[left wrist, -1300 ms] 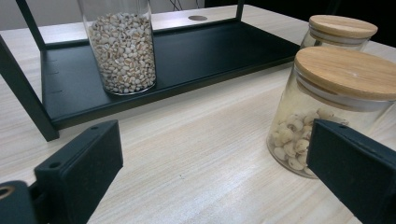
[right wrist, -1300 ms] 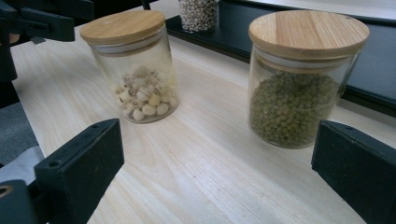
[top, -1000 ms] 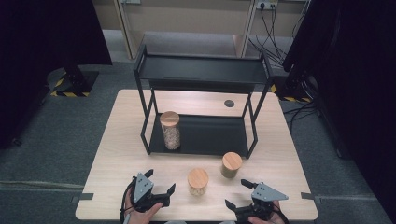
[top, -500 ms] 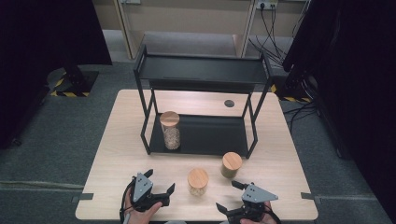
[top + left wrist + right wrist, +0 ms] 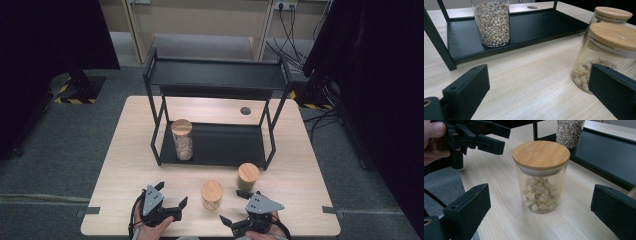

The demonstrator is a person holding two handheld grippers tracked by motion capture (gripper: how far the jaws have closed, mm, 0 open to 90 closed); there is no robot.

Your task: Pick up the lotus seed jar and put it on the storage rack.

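Right claw [image 5: 239, 207] sits low at the bottom right of the high view, jaws spread wide and gripping nothing. In the right gripper view the short jar [image 5: 541, 176] stands dead centre between my two black jaws, upright on the table [image 5: 125, 150], bamboo lid on, pale round pieces piled in its lower half. It touches neither jaw.

My left claw [image 5: 173, 195] is at the bottom left of the high view, jaws also wide apart and empty, with the same jar just off to its right. The left gripper view puts that jar at the right edge, partly behind my right-hand jaw.

A second lidded jar [image 5: 248, 175] stands a little up and right of it, in front of the black shelf rack [image 5: 215, 75]. On the rack's lower tray, toward the left, a tall jar [image 5: 182, 139] of grain stands upright.
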